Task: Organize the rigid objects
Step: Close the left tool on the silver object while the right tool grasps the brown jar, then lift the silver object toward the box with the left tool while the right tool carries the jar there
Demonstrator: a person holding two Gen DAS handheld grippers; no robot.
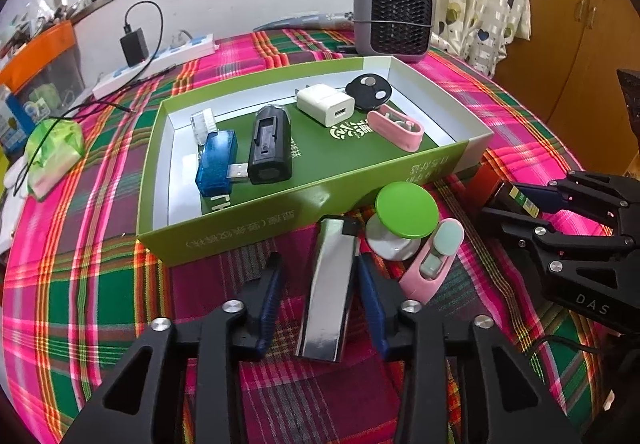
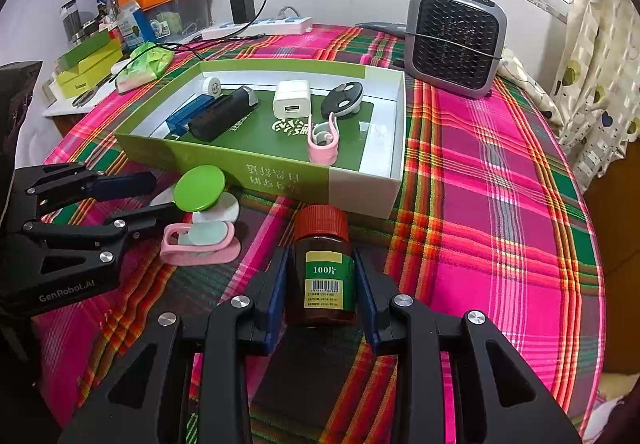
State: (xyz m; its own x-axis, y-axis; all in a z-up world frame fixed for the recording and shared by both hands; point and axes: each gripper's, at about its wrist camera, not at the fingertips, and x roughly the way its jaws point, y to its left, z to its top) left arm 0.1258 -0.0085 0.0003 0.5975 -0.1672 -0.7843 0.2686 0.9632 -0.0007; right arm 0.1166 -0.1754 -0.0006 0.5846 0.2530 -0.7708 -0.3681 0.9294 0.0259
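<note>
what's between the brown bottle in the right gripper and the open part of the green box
Only the box's own front wall. The brown bottle sits between the right gripper's pads just in front of that wall, and the box floor straight behind it is bare, so it should only need lifting over the wall.

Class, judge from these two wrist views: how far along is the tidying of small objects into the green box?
Done: the green box already holds five or six items, including a white charger. In hand: the right gripper clamps a brown pill bottle; the left gripper straddles a silver lighter. Left: green-topped disc and pink clip.
</note>
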